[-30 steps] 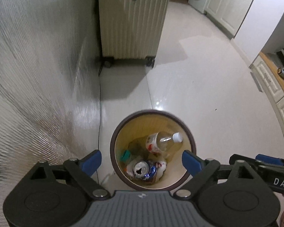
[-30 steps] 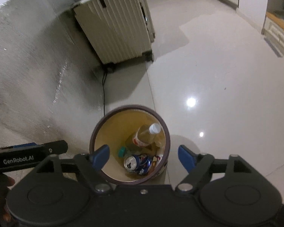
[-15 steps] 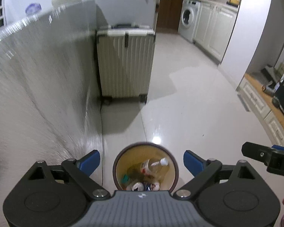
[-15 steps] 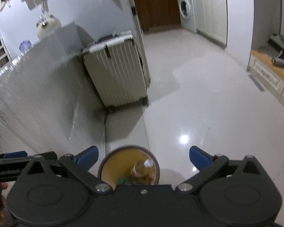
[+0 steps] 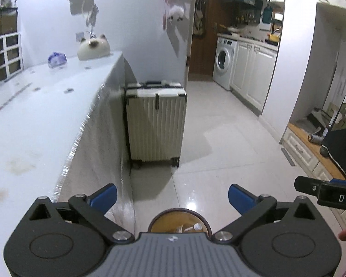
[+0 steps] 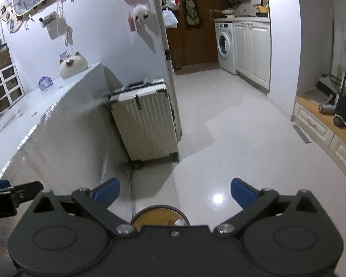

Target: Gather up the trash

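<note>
A round trash bin (image 5: 173,214) with a dark rim and yellow inside stands on the floor below both grippers, mostly hidden behind the gripper bodies; it also shows in the right wrist view (image 6: 159,212). A plastic bottle with a white cap (image 5: 195,227) lies inside it. My left gripper (image 5: 171,196) is open and empty, high above the bin. My right gripper (image 6: 174,190) is open and empty too. The right gripper's finger shows at the right edge of the left wrist view (image 5: 323,189); the left gripper's finger shows at the left edge of the right wrist view (image 6: 13,195).
A white table (image 5: 34,120) with a hanging cloth runs along the left. A cat-shaped object (image 5: 93,47) and a small blue item (image 5: 56,58) sit on it. A cream suitcase (image 5: 155,124) stands beside the table. A washing machine (image 5: 225,61) and cabinets stand at the back right.
Both grippers have risen and tilted up away from the bin. The bin has dropped to the bottom of both views and the table top and room have come into sight.
</note>
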`<action>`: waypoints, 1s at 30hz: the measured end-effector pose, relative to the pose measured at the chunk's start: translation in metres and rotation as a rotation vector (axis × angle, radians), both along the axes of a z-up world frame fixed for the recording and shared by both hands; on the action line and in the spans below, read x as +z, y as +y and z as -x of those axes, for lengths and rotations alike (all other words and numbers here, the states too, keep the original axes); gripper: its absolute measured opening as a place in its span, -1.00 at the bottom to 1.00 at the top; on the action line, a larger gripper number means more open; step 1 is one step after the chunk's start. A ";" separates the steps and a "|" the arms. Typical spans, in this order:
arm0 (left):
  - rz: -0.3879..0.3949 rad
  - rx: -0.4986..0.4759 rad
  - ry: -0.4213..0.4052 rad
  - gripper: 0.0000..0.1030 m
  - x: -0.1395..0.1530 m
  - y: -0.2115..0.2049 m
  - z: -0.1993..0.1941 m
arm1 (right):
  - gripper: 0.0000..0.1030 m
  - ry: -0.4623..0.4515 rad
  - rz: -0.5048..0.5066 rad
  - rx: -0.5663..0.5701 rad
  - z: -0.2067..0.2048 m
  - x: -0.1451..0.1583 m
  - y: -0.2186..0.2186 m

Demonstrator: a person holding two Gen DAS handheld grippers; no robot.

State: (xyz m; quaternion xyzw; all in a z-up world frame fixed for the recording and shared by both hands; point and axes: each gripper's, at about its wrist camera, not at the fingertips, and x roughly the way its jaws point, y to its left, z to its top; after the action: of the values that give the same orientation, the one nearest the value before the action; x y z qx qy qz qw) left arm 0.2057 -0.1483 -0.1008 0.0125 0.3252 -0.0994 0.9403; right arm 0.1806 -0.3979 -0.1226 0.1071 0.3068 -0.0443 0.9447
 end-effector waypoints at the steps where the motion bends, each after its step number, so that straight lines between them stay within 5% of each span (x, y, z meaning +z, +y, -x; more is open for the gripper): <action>1: -0.003 0.002 -0.008 0.98 0.005 0.003 0.005 | 1.00 -0.008 0.001 0.001 0.004 0.006 0.002; 15: -0.041 0.069 -0.045 0.99 0.052 0.045 0.066 | 1.00 -0.040 0.018 0.051 0.062 0.057 0.048; 30: -0.013 0.120 0.075 1.00 0.048 0.081 0.102 | 1.00 0.011 0.074 0.112 0.100 0.077 0.089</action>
State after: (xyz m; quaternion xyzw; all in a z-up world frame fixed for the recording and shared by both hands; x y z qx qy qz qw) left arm 0.1036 -0.0677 -0.0530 -0.0047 0.3609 -0.0411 0.9317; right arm 0.0810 -0.3089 -0.0455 0.0542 0.3156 -0.0031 0.9473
